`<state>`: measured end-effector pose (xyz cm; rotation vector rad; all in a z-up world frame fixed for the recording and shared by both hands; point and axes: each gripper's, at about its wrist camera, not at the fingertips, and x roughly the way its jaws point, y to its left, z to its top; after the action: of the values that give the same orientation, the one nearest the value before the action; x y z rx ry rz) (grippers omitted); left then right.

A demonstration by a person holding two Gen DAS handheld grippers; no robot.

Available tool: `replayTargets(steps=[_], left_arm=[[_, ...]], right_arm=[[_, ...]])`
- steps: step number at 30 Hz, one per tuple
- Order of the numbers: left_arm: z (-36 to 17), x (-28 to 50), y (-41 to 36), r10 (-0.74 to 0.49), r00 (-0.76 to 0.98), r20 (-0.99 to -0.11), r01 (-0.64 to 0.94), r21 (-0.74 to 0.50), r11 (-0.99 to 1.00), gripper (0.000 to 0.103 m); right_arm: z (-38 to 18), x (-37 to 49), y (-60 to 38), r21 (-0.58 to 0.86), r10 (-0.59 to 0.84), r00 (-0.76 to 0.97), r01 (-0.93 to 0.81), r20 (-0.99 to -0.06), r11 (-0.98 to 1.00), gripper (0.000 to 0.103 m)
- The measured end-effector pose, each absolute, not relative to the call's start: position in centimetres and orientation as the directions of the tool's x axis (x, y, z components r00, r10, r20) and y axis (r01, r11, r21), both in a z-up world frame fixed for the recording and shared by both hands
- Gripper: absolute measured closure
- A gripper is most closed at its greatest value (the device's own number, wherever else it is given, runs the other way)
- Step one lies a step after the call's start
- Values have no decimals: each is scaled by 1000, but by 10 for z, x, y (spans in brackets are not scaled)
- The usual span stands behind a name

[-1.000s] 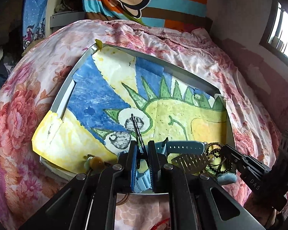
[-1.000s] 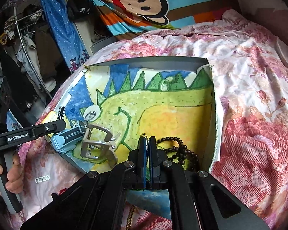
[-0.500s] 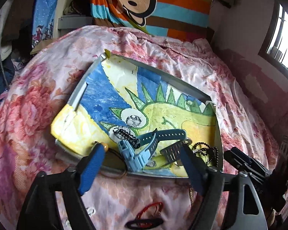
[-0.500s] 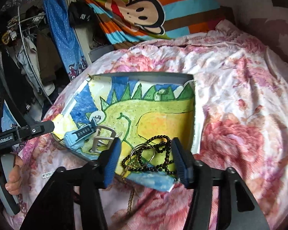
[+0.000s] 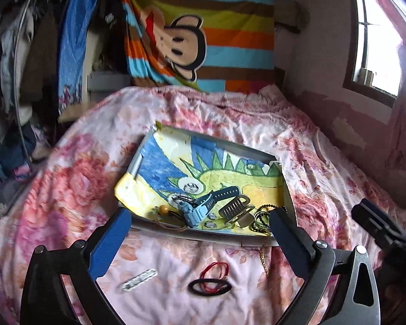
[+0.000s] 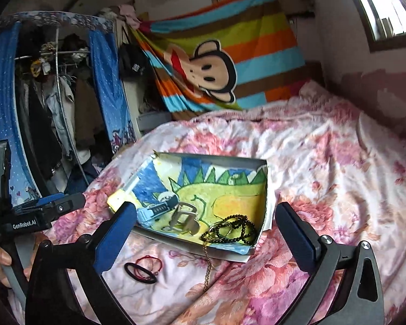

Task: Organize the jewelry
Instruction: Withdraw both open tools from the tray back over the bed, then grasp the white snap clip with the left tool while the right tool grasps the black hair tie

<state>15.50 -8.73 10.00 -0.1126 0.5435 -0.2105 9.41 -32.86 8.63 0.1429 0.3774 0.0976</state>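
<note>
A grey tray [image 5: 259, 156] lined with a dinosaur drawing lies on the bed; it also shows in the right wrist view [image 6: 216, 158]. In it are a blue watch [image 5: 203, 208], a silver hair clip [image 5: 236, 210], black beads [image 5: 265, 216] and an orange-bead cord [image 5: 164, 210]. The beads [image 6: 235, 228] and clip [image 6: 185, 218] show in the right view too. A gold chain [image 6: 207, 262] hangs over the tray's near edge. My left gripper [image 5: 197, 237] is open and empty, held back above the bed. My right gripper [image 6: 203, 227] is open and empty.
On the floral bedcover in front of the tray lie a black oval hair tie with red loops [image 5: 210, 284] and a clear rhinestone clip [image 5: 139, 283]. The hair ties also show in the right view [image 6: 142, 270]. A monkey blanket [image 5: 200, 40] hangs behind. Clothes hang at the left.
Both grippers were shut down at the tray a second ago; they opened, let go of the jewelry and pulled back and up from the tray.
</note>
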Motion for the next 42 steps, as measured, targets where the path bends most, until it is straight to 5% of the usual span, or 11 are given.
replayTargets(steps=[21,28,42], left_arm=[[79,54,-32,-202,889,-410,164,-125,978,0],[53,44,-34,-247,838,-486,254,-51,966,0],[8,90,-27,-228,652,-723,221,-106,970,0]], right_arm=[[69,-4,-276,70,154,907,-137,-391,988,2],[46,2,-275,48,144,856,-139,-497,989,2],[-1,63,-279,95,219,680,-215,-700,972,2]])
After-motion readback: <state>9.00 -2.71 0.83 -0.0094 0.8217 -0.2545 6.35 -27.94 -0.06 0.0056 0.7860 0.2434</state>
